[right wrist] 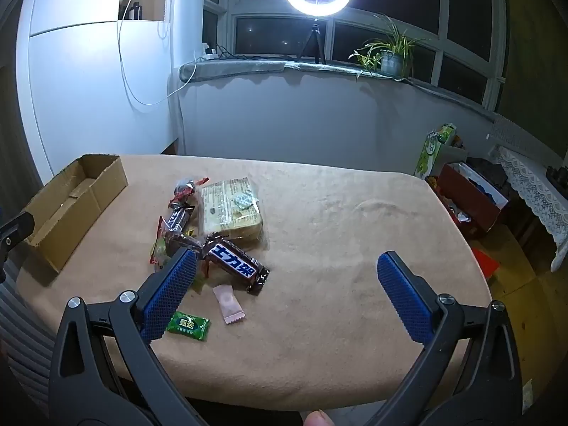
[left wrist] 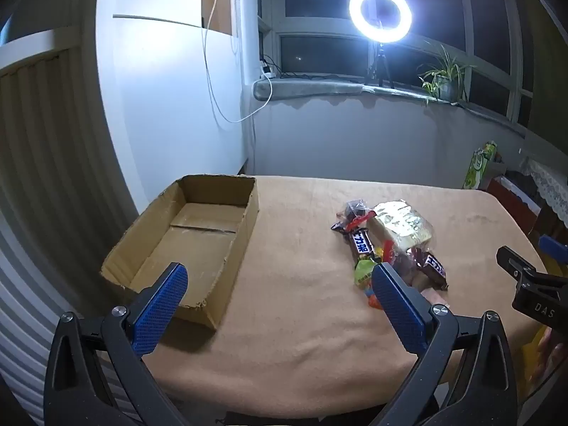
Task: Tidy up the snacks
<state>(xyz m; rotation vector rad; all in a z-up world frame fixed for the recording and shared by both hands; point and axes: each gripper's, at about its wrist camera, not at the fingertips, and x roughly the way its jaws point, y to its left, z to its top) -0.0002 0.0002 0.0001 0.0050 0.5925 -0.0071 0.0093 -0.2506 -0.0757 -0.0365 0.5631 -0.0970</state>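
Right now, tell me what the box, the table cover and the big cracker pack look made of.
Box: corrugated cardboard, matte brown, with ragged torn edges.
Table cover: soft cloth, probably fleece or felt; tan, matte, with slight wrinkles.
Cracker pack: thin clear plastic film, glossy, crinkled, printed, its contents showing through.

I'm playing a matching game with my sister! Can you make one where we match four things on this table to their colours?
Things:
1. cardboard box
2. small flat candy wrapper
3. square candy packet
4. nearest chocolate bar

Colours:
A. green
B. dark brown with a blue and white label
C. plain tan
D. pale pink

Pairs: 1-C, 2-D, 3-A, 4-B
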